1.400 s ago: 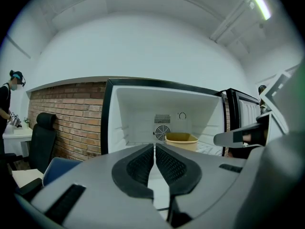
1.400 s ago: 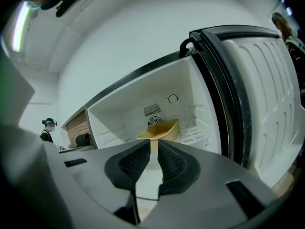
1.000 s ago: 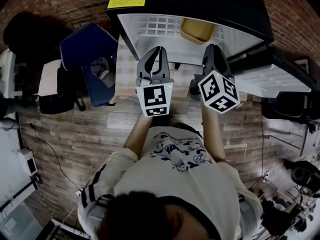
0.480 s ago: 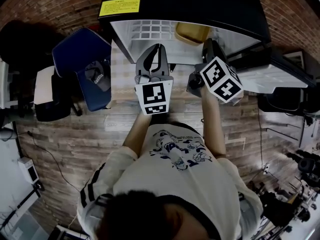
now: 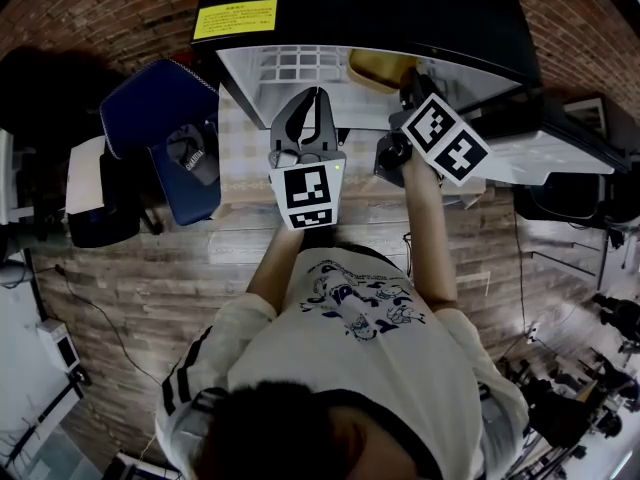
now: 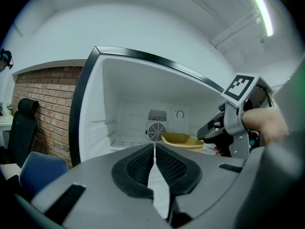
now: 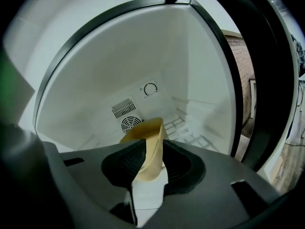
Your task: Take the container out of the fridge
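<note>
Right gripper (image 7: pixel 151 150) deeper into fridge (image 7: pixel 90 85), jaws around container (image 7: pixel 147 128) rim.

Lab/workshop: brick wall (image 5: pixel 100 8), wood floor (image 5: pixel 150 258), office chair (image 5: pixel 160 118), equip. clutter (image 5: pixel 575 413).

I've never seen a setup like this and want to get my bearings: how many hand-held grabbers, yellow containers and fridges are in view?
Grippers: 2, the left gripper with fingers together and empty, and the right gripper with fingers closed on the container's rim
Yellow container: 1, inside the fridge
Fridge: 1, standing open
Total: 4
</note>
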`<state>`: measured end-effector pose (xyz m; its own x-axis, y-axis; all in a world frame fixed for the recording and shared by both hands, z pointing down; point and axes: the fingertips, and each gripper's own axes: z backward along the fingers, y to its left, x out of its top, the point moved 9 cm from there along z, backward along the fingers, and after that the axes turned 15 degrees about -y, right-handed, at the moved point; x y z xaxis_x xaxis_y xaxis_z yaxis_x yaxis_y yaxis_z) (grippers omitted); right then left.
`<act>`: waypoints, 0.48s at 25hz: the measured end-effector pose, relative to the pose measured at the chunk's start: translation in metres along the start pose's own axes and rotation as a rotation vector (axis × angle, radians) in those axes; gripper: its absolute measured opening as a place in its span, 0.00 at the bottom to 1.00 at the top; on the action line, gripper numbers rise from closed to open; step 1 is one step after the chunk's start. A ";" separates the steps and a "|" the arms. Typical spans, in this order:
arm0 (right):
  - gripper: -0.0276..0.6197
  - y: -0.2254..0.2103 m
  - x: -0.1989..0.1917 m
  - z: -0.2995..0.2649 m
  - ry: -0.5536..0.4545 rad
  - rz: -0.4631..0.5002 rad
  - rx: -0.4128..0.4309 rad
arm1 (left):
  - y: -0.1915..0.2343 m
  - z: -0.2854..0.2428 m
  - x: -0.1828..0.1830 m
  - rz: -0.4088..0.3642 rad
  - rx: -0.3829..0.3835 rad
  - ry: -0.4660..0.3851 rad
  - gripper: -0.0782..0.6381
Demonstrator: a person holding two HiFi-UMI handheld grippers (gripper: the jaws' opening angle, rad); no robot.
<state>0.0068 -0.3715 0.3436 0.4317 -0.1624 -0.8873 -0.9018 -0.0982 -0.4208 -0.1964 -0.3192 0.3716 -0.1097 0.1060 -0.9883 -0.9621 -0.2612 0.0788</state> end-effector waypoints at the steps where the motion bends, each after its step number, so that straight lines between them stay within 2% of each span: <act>1: 0.21 0.000 0.000 -0.003 0.010 -0.001 -0.013 | 0.001 0.000 -0.001 0.002 0.003 0.002 0.15; 6: 0.21 0.000 -0.002 -0.012 0.061 -0.013 -0.059 | 0.003 -0.001 -0.004 0.000 0.008 0.007 0.15; 12: 0.21 0.002 -0.007 -0.018 0.096 -0.021 -0.071 | 0.003 -0.002 -0.004 0.003 0.016 0.002 0.15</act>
<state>0.0021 -0.3880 0.3520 0.4535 -0.2529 -0.8547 -0.8904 -0.1709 -0.4219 -0.1980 -0.3226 0.3754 -0.1118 0.1033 -0.9883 -0.9657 -0.2460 0.0835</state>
